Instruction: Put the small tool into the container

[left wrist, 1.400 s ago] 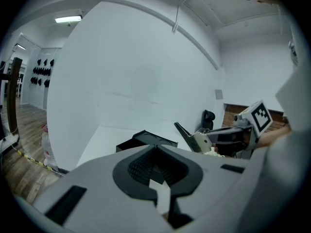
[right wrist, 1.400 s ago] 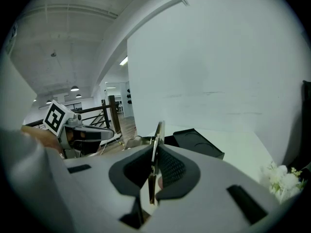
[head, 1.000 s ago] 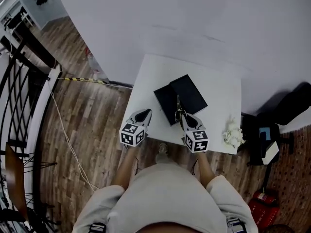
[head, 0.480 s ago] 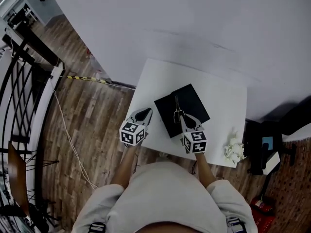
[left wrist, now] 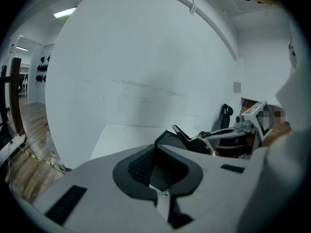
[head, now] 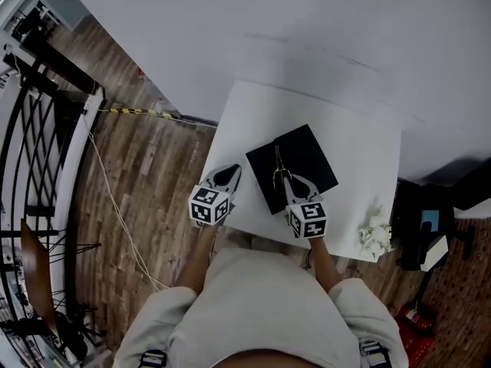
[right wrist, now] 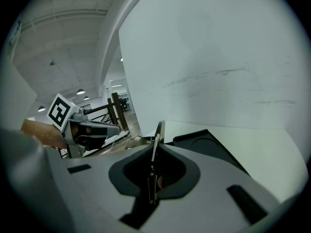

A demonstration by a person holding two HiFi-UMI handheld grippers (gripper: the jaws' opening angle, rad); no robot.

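Note:
A flat black container (head: 303, 156) lies on the white table (head: 360, 152). My right gripper (head: 290, 181) is over its near edge, shut on a thin metal tool (head: 278, 163) that points out over the container. In the right gripper view the tool (right wrist: 156, 135) stands upright between the pads, with the container (right wrist: 204, 142) just beyond. My left gripper (head: 227, 175) hovers at the table's front left edge, left of the container, shut on nothing. The left gripper view shows the container (left wrist: 167, 139) and the right gripper (left wrist: 206, 139) off to its right.
A crumpled white clump (head: 376, 234) sits at the table's front right corner. A white wall rises behind the table. Wooden floor (head: 146, 182) with a cable and a black railing (head: 38, 129) lies to the left. Dark equipment (head: 430, 225) stands right of the table.
The head view has drifted, so the table sits a little further right in the picture. Both grippers keep their places relative to the container, and the right one still holds the tool.

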